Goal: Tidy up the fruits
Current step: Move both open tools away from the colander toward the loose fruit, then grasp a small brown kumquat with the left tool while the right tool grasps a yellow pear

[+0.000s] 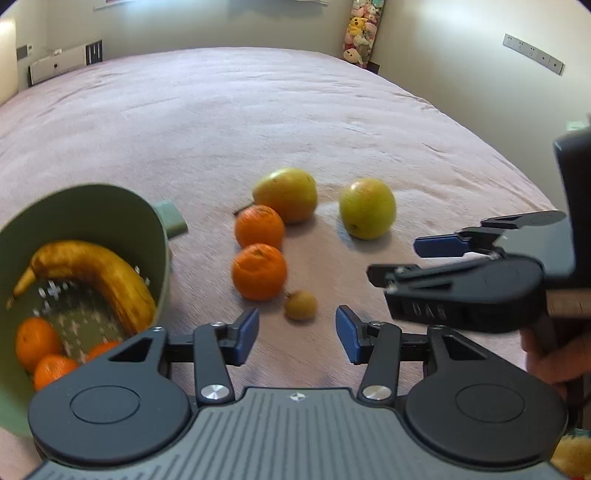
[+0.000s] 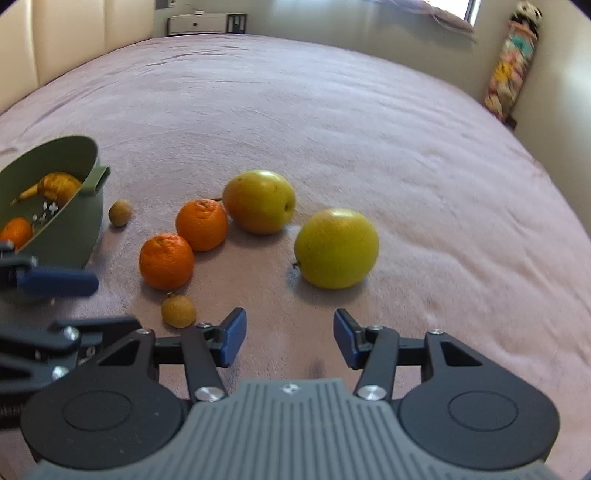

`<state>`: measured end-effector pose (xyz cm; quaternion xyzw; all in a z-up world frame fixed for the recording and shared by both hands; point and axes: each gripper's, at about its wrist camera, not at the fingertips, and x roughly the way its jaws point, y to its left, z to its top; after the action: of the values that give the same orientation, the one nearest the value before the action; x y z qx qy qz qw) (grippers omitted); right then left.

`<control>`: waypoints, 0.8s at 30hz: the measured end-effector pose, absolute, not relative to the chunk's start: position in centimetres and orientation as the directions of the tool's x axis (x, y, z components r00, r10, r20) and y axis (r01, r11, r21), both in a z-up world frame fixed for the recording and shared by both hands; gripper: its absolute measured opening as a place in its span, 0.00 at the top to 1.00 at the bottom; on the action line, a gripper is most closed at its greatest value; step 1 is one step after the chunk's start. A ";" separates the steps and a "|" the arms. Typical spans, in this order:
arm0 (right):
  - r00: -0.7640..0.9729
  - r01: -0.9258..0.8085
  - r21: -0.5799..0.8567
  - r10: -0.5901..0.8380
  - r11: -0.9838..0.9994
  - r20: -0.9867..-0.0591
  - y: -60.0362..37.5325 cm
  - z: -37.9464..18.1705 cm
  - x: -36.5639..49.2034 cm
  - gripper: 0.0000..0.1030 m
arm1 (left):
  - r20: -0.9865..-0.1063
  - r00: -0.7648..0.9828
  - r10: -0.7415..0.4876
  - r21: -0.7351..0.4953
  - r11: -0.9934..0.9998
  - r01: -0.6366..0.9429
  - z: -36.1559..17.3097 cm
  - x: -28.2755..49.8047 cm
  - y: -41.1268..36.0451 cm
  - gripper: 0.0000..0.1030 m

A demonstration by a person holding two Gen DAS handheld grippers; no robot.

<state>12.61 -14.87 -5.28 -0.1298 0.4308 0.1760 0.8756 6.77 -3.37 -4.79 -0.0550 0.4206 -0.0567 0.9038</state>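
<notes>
A green colander (image 1: 110, 206) (image 2: 74, 236) on the pink bedspread holds a banana (image 1: 92, 269) and three oranges (image 1: 35, 341). On the spread lie two oranges (image 1: 258, 271) (image 1: 259, 226) (image 2: 167, 261) (image 2: 201, 224), two yellow-green pears (image 1: 288, 194) (image 1: 367, 207) (image 2: 259, 201) (image 2: 337, 248) and a small brown longan (image 1: 301, 304) (image 2: 178, 311). A second longan (image 2: 119, 212) lies by the colander. My left gripper (image 1: 297, 336) is open and empty, just short of the near longan. My right gripper (image 2: 290, 338) (image 1: 402, 258) is open and empty, before the near pear.
The pink bedspread (image 1: 258, 110) stretches far behind the fruit. A white cabinet (image 1: 55, 66) stands at the far wall and a hanging stack of plush toys (image 1: 360, 33) is in the far right corner.
</notes>
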 end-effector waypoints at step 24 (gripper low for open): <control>0.540 -0.511 -0.026 0.297 0.859 -0.787 -13.4 -5.6 12.3 0.71 | -0.784 0.617 -0.073 -0.146 0.987 -0.068 -4.9 4.0 -2.2 0.56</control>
<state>12.29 -13.37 -5.63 -0.1275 0.4192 0.2328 0.8682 4.04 -2.24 -4.91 -0.0808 0.4378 -0.0013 0.8954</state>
